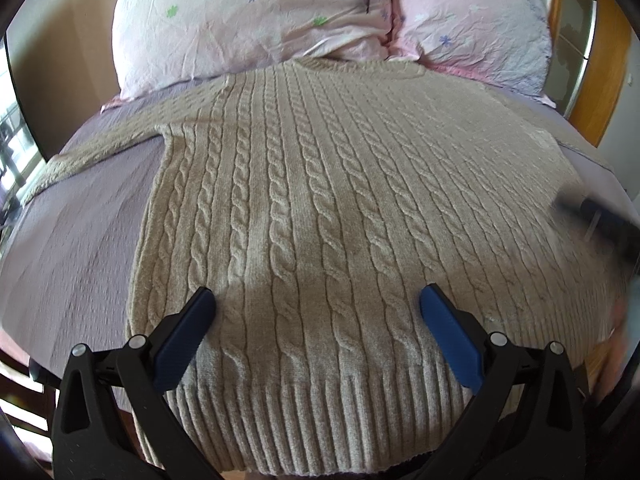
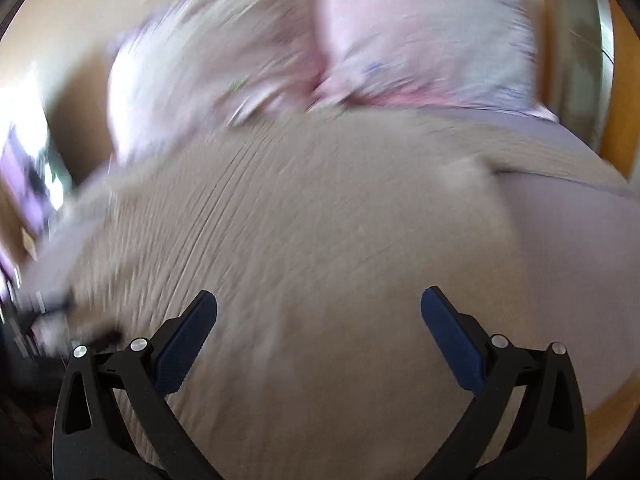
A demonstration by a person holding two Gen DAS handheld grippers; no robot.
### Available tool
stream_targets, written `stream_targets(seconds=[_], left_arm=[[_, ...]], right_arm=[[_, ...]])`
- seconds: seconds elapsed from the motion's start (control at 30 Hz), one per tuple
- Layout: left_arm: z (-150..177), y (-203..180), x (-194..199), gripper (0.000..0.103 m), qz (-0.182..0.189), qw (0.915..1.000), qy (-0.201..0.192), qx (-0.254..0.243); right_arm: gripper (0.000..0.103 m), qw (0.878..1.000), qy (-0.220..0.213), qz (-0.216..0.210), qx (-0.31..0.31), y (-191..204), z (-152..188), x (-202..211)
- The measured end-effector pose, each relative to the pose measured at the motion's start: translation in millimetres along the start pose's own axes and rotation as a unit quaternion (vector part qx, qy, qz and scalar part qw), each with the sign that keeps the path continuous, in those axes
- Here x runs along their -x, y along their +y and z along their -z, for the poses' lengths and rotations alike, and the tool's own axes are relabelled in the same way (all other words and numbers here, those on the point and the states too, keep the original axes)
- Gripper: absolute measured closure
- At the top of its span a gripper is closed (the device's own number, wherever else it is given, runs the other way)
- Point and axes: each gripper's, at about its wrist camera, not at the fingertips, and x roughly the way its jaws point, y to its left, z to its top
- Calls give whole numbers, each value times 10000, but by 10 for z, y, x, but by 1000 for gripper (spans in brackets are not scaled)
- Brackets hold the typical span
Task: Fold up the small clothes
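Sweater (image 1: 320,208) is what we have ahead of both tools: a beige cable-knit lying flat on the lilac bedsheet (image 1: 80,240), its ribbed hem nearest our left gripper (image 1: 318,304) and its neckline at the far end, up against the pillows (image 1: 248,20). One sleeve runs out to the left of the left gripper, spread across the sheet; the other side of the garment reaches toward the right edge of that view, where a dark blurred shape is probably our other tool.

We judge the folding as not begun. The body shows no crease or doubled layer, the hem lies straight, and the one sleeve we can see is still spread out. Everything remains: sleeves in, sides over, then the body folded up.

Our left gripper hangs just above the hem with its fingers spread wide and nothing between them. Our right gripper (image 2: 319,304) is likewise wide apart and empty, over the right part of the sweater, with bare sheet to its right; that view is heavily smeared, so we cannot tell finer detail of the knit there.
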Motion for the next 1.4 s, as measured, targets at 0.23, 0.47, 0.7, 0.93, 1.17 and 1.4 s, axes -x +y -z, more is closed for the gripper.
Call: stream_targets(seconds=[0.23,0.47,0.7,0.93,1.17,1.4], left_arm=[[-101,163,81,2,757,9962,-432,20],[-534,715,253,2,794,9833,-1555,513],[-865,1447,107,2,324,9762,-1637,1386],[-823,2360,-60,2,529,9494,-1602,2649],[-702,3062,-133,5,412,9085,-1612,3834],[-682,3469,-270,10,185,8842,-1451,4436]], right_arm=[[15,9565,-543,1078,-2655,-2008,-806,185],[50,8662,-532,1636,-4691,-3686,-1110,-85],[75,8423,-754,1509,-5119,-4140,-1122,-346],[94,8888,-1215,1867,-4005,-3692,-1437,-310],[94,9770,-1534,388,-1428,-1415,-2225,-438],[78,9788,594,-1647,1065,1138,-1762,-1445]])
